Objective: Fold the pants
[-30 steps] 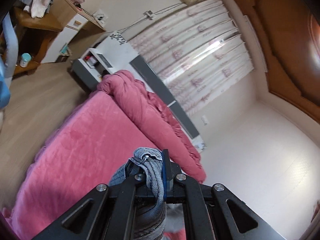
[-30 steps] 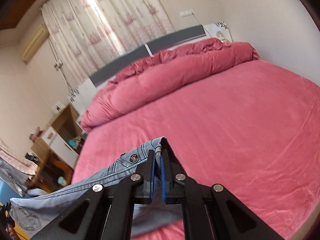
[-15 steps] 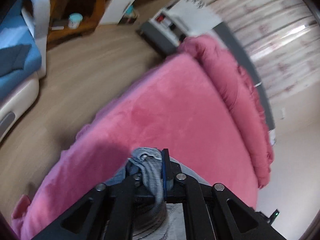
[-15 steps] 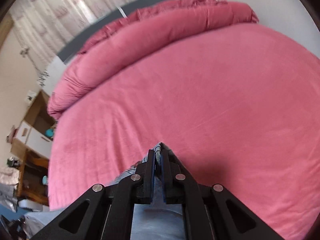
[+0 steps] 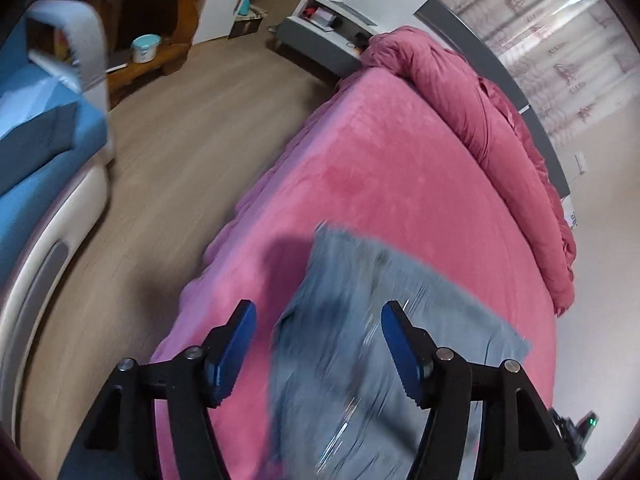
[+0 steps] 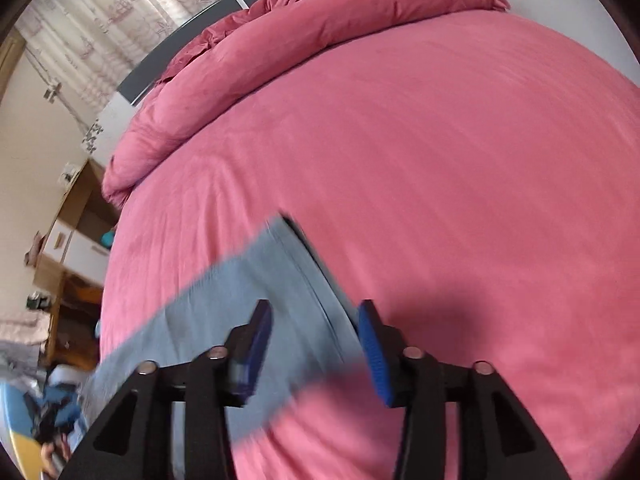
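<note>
Left wrist view: your left gripper (image 5: 318, 342) is pointing steeply down at the bed (image 5: 400, 168), its blue fingers (image 5: 236, 344) standing spread; the jaws have just been opening, and nothing is being pinched. The pants (image 5: 360, 332), pale blue denim and blurred, are lying on the pink cover below the fingers. The cloth is showing through the gap between the fingers and running toward 12 o'clock, its far edge stopping short of the bed's middle. The finger at 9 o'clock is hanging over bare pink cover just beside the denim's edge; the finger at 3 o'clock is overlapping the denim. Whether either pad is touching the cloth you cannot tell.

Right wrist view: your right gripper (image 6: 316, 344) is likewise tilting down with its fingers (image 6: 374, 352) apart, having just been opening, and gripping nothing. The pants (image 6: 248, 292) are spreading from the gap toward 8 o'clock, one corner reaching toward 12 o'clock. The finger at 9 o'clock is over denim; the finger at 3 o'clock is sitting at the cloth's edge, over pink cover.

A rolled pink duvet (image 6: 304, 44) is lying along the far side of the bed, well apart from the pants.
</note>
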